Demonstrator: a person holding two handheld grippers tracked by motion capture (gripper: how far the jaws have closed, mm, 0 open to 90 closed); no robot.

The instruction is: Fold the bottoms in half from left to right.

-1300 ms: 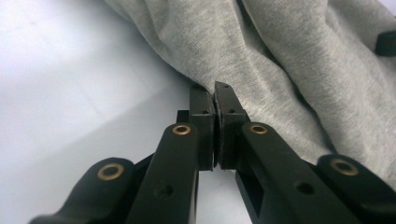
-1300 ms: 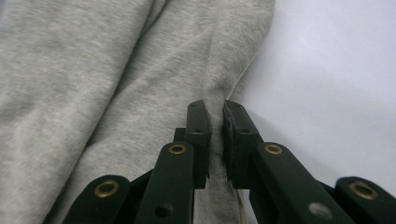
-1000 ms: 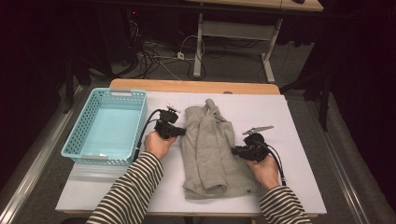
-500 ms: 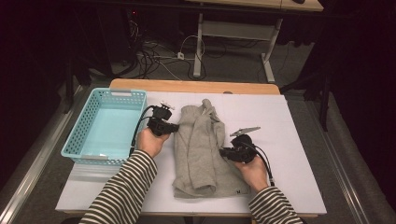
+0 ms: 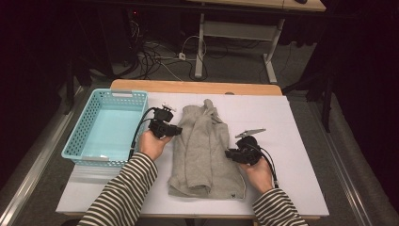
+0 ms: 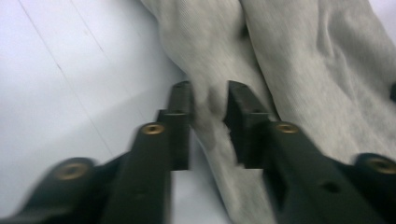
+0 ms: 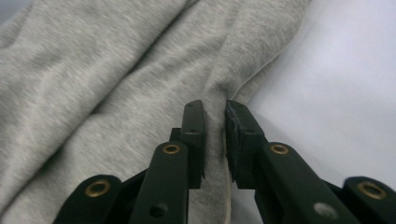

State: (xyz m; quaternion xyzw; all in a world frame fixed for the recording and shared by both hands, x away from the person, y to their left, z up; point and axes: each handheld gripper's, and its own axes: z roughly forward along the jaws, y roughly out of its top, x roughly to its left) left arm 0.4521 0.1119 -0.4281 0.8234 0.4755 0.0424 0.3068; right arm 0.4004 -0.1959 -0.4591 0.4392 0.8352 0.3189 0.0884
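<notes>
On table, left gripper [image 5: 175,130], right gripper [image 5: 229,154], pinching grey garment [image 5: 202,150] edges

Both striped forearms came in over the table's near edge. The left gripper [image 5: 175,130] sat left of the middle, its jaws pinched on a fold of cloth. The right gripper [image 5: 228,154] sat nearer the near edge, jaws likewise clamped on cloth.

Grey garment [image 5: 202,146], turquoise basket [image 5: 82,139], black-and-white striped sleeves [image 5: 127,188], black tongs [image 5: 178,129]
</notes>
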